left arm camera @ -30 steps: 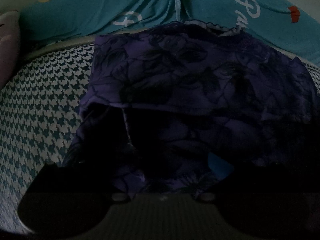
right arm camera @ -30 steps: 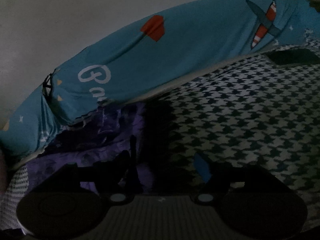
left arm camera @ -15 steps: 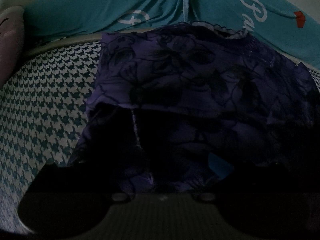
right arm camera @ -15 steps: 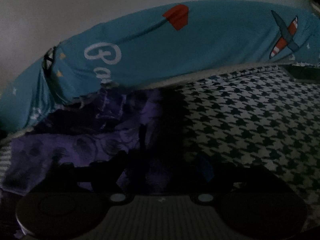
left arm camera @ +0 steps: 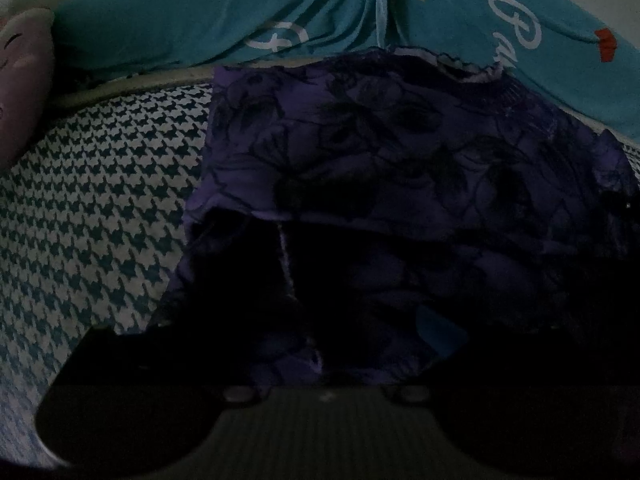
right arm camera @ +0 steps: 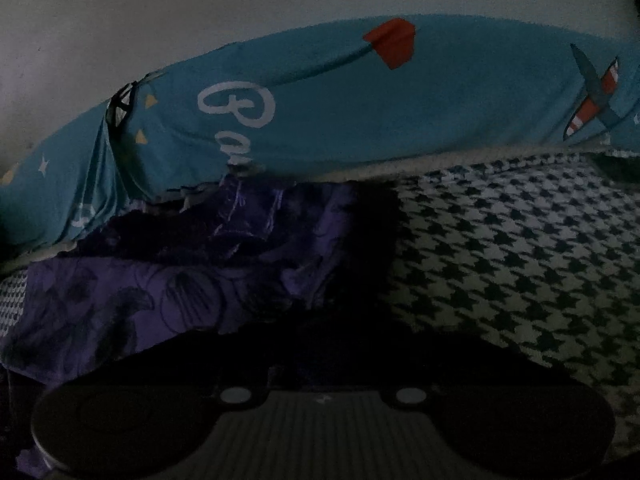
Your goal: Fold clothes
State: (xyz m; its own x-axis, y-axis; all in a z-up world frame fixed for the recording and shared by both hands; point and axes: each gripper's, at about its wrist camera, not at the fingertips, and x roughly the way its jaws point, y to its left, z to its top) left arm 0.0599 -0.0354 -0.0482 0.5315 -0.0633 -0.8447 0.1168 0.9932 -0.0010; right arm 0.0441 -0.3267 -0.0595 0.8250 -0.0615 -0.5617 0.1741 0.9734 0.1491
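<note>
Purple floral garment (left arm camera: 400, 152) lies part-folded on the houndstooth bed (left arm camera: 100, 200), against the teal pillow (right arm camera: 360, 112). My right jaws are closing at its edge; my left's gap is too dark to judge. Risk: pinching one layer only, dragging the fold askew.

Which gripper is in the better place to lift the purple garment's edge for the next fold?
Right, probably. The right gripper is closing at the purple garment edge beside the checked bedcover. The left gripper sits over the dark middle of the cloth, with no edge clearly between its fingers.
</note>
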